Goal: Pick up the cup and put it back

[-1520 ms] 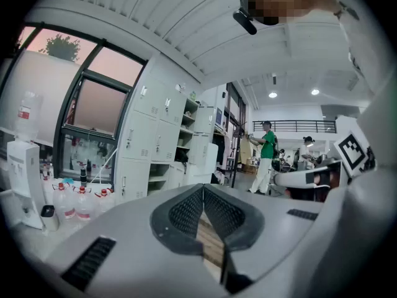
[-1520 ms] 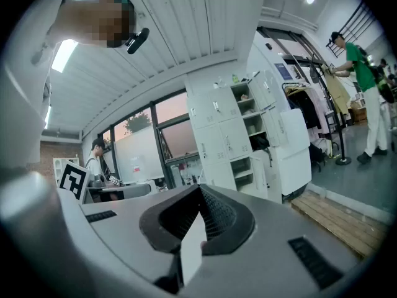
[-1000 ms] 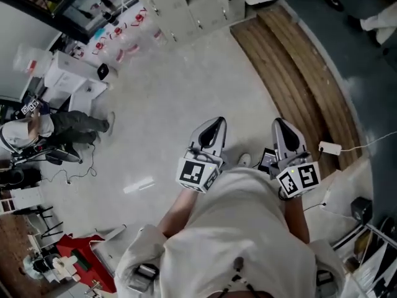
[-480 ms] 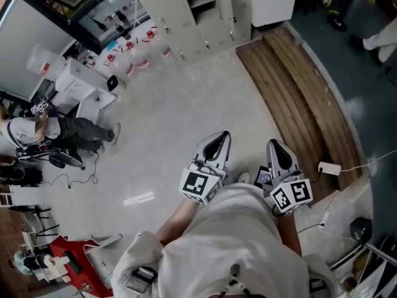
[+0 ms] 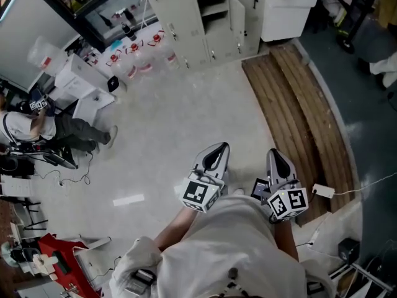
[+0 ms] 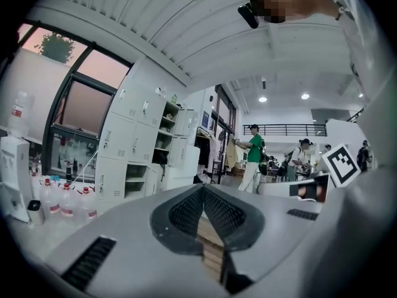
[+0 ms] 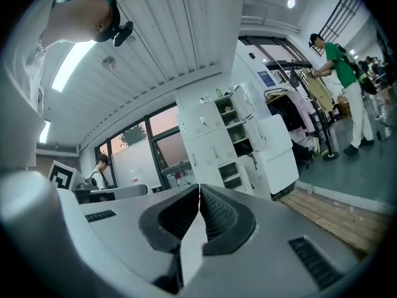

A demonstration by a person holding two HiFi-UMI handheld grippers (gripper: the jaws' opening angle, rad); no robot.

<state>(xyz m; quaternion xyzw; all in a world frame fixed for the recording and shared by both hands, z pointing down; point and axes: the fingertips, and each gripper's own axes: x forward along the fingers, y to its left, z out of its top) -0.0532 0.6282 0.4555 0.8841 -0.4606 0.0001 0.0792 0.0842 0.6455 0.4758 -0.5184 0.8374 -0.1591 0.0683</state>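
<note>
Head view: stepped closer to the lockers (image 5: 211, 17) lately, carrying left gripper (image 5: 216, 156) and right gripper (image 5: 277, 160) pinched shut, empty (tucked near the chest); sees no cup anywhere, so probably still searching.

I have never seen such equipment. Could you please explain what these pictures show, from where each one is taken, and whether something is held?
There is no robot here. A person in a white top holds a grey two-jaw hand-held gripper in each hand: the left hand-held gripper and the right hand-held gripper. The head view comes from a camera on the person's head, looking steeply down at the pale grey floor, a strip of brown wooden planks and white metal lockers. The two round pictures come from cameras that ride on the hand-held grippers and look along their jaws. In both, the jaws are together with nothing between them, so nothing is held. The black-and-white marker cube on each belongs to the hand-held gripper. No cup shows in any view.
</note>
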